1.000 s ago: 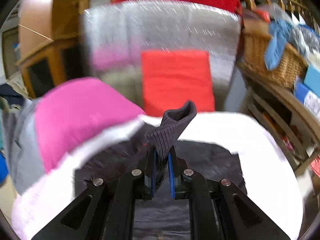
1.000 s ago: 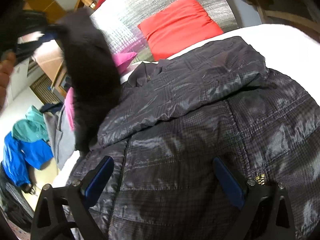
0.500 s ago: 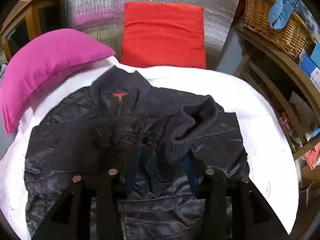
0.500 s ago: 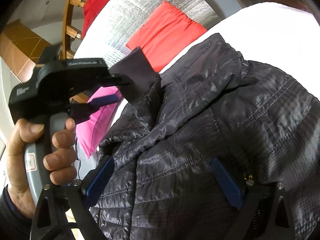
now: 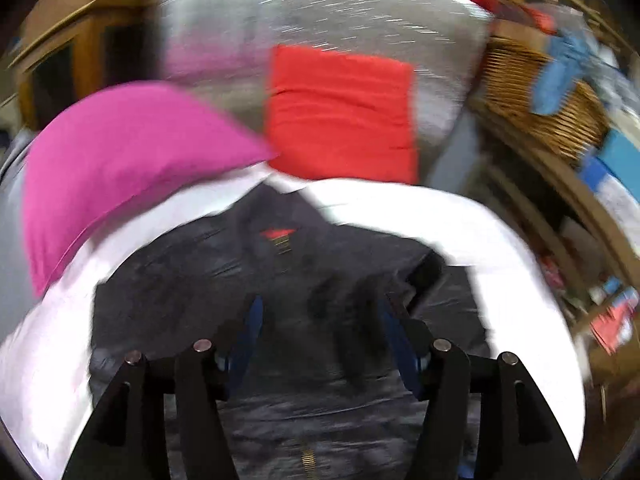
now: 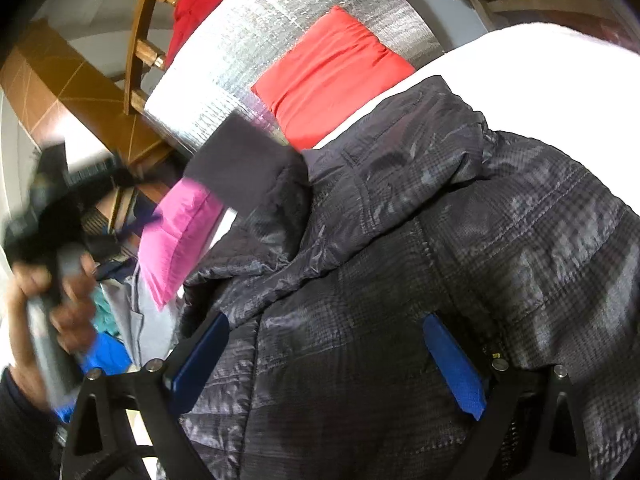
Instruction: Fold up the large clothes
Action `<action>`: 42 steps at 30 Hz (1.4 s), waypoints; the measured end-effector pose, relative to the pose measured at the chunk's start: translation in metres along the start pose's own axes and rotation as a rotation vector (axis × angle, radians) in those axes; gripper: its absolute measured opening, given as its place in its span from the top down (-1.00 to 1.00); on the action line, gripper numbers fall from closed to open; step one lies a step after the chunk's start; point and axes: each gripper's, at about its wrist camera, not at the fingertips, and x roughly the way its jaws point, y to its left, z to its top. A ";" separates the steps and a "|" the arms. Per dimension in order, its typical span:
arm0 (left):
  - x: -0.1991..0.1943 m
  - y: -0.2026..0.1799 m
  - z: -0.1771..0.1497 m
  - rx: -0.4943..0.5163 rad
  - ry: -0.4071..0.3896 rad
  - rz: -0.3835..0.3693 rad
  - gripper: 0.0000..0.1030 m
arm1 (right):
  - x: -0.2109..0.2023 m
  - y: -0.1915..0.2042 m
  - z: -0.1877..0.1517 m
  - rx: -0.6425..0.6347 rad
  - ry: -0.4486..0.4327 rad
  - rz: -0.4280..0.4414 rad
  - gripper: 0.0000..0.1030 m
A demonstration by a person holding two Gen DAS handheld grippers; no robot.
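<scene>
Dark quilted jacket [image 5: 280,280] spread flat on white bed [image 5: 500,248], collar toward red cushion [image 5: 340,112]. Left gripper [image 5: 320,328] over jacket, fingers opening, knit cuff [image 5: 348,320] lying loose between them. Right gripper [image 6: 328,356] fingers wide apart over jacket, gripping nothing. Pink pillow [image 5: 120,152] beside collar.

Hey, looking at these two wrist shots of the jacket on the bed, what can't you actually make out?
- Left wrist view: motion blur smears the dark jacket, so the folded sleeve's lie is unclear.
- Left wrist view: wicker basket contents are blurred and cut by the edge.
- Right wrist view: the left gripper, its jaws opening, is blurred, its fingertips indistinct.
- Right wrist view: the jacket's lower hem is hidden behind the right gripper and the frame's bottom edge.
</scene>
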 end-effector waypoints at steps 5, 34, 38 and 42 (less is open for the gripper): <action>-0.026 -0.015 -0.003 0.041 -0.055 -0.035 -0.29 | -0.003 -0.003 0.001 0.006 -0.003 0.018 -0.93; 0.007 0.266 -0.146 -0.784 0.101 -0.081 -0.38 | 0.070 -0.036 0.112 0.359 0.128 0.018 -0.55; 0.015 0.270 -0.145 -0.768 0.119 0.038 0.54 | 0.081 -0.030 0.122 0.304 0.194 -0.068 0.75; 0.009 0.281 -0.142 -0.762 0.102 0.067 0.76 | 0.047 0.027 0.142 0.058 0.096 -0.062 0.77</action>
